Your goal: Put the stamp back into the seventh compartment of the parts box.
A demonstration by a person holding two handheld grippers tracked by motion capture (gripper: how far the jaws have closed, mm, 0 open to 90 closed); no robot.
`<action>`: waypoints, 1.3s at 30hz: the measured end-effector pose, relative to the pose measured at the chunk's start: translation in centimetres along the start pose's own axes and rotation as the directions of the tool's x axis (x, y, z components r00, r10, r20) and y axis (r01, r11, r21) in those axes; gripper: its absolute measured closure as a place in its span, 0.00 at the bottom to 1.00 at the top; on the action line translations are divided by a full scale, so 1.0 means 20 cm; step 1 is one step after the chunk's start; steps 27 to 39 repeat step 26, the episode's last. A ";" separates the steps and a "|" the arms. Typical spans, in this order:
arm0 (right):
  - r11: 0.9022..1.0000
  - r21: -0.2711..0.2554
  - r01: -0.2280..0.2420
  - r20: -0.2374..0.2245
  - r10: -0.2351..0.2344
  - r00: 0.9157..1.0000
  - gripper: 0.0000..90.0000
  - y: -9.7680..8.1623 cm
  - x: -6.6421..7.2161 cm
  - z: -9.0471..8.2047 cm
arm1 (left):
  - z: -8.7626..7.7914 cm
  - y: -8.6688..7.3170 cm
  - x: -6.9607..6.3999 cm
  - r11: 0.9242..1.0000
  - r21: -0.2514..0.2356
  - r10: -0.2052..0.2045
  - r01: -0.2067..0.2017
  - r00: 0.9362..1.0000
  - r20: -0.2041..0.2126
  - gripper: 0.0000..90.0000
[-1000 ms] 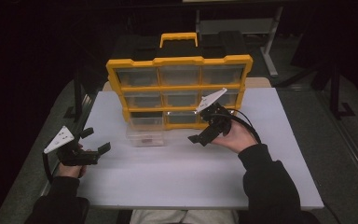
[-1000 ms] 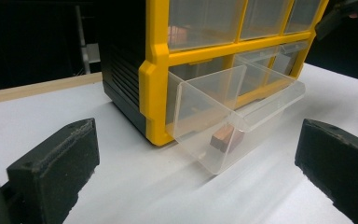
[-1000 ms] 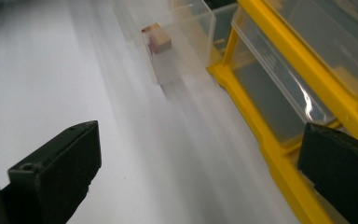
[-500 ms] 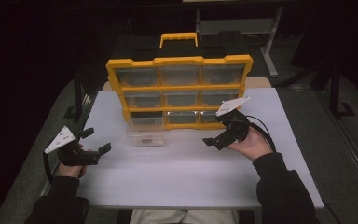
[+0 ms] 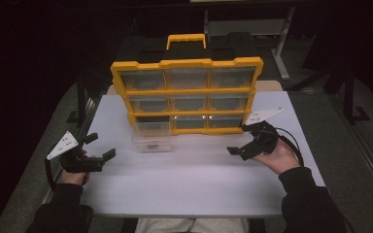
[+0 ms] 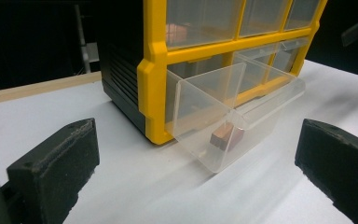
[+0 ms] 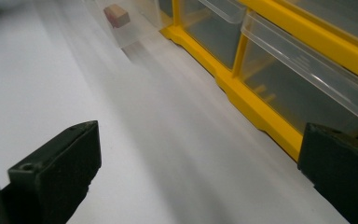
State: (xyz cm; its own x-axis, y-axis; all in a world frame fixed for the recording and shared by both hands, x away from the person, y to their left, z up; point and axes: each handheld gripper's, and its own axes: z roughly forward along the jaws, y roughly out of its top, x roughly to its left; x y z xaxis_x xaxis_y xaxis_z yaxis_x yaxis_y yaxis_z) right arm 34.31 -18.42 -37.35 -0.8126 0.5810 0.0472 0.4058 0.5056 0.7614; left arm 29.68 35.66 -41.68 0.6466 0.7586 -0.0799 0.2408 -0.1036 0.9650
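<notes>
Tongs on both sides are gaping empty while the clear drawer (image 5: 150,137), holding a small brown block (image 6: 224,135), is jutting from the yellow organizer (image 5: 187,94) on the surface (image 5: 184,184), nearer the left tongs (image 5: 99,148) than the right tongs (image 5: 239,147).

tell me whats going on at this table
A person sits at a white table with a gripper in each hand, facing a yellow organizer of clear drawers. The bottom-left drawer is pulled out and holds a small brown block. Both the left gripper and the right gripper are open and hold nothing. The left one points at the open drawer, and the right one hovers by the organizer's bottom-right corner.
</notes>
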 end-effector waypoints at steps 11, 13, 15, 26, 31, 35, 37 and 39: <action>0.998 -0.040 -0.054 0.031 0.055 0.998 0.00 -0.18 -0.03 -0.06 | 0.00 0.00 0.00 1.000 0.000 0.002 -0.002 1.000 0.002 0.00; 0.997 -0.054 -0.058 0.036 0.060 0.998 0.00 -0.20 -0.03 -0.07 | 0.00 0.00 0.00 1.000 0.000 0.004 -0.004 1.000 0.003 0.00; 0.996 -0.068 -0.061 0.045 0.064 0.997 0.00 -0.23 -0.03 -0.08 | 0.00 0.00 0.00 1.000 0.000 0.003 -0.003 1.000 0.007 0.00; 0.991 -0.093 -0.099 0.074 0.106 0.992 0.00 -0.38 -0.02 -0.11 | 0.01 0.01 -0.01 1.000 -0.003 0.008 -0.008 1.000 0.018 0.00; 0.991 -0.093 -0.099 0.074 0.106 0.992 0.00 -0.38 -0.02 -0.11 | 0.01 0.01 -0.01 1.000 -0.003 0.008 -0.008 1.000 0.018 0.00; 0.991 -0.093 -0.099 0.074 0.106 0.992 0.00 -0.38 -0.02 -0.11 | 0.01 0.01 -0.01 1.000 -0.003 0.008 -0.008 1.000 0.018 0.00; 0.991 -0.093 -0.099 0.074 0.106 0.992 0.00 -0.38 -0.02 -0.11 | 0.01 0.01 -0.01 1.000 -0.003 0.008 -0.008 1.000 0.018 0.00; 0.991 -0.093 -0.099 0.074 0.106 0.992 0.00 -0.38 -0.02 -0.11 | 0.01 0.01 -0.01 1.000 -0.003 0.008 -0.008 1.000 0.018 0.00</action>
